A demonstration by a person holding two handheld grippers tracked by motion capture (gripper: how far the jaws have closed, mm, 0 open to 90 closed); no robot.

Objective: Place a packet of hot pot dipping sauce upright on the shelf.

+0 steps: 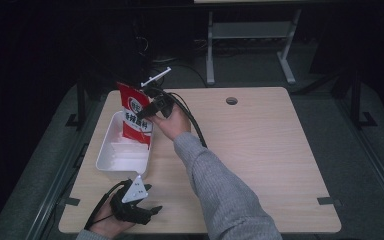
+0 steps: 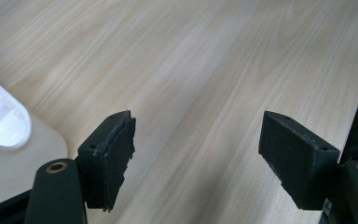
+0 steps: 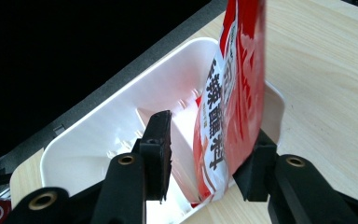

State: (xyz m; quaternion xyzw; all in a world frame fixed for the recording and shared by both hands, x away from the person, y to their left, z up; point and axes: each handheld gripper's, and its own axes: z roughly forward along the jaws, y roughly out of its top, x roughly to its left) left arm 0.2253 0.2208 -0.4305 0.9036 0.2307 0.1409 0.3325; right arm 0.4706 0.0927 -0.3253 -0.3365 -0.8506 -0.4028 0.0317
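A red and white printed packet (image 1: 136, 117) stands upright in the far end of a white divided tray (image 1: 111, 160) at the table's left. My right gripper (image 1: 147, 112) is at the packet's right side, held by a hand in a grey sleeve. In the right gripper view the packet (image 3: 233, 107) sits between the jaws of this gripper (image 3: 209, 135), its lower edge inside the tray (image 3: 98, 135). The left pad (image 3: 161, 154) stands clear of it, so the gripper is open. My left gripper (image 1: 150, 199) rests near the tray's near end; its jaws (image 2: 198, 126) are wide open over bare wood.
The light wooden table (image 1: 260, 145) has a round cable hole (image 1: 231, 100) near its far edge. A corner of the tray (image 2: 4, 126) lies left of the left jaws. A black cable (image 1: 192, 122) trails from the right gripper. Pale metal frame legs (image 1: 210, 45) stand beyond the table.
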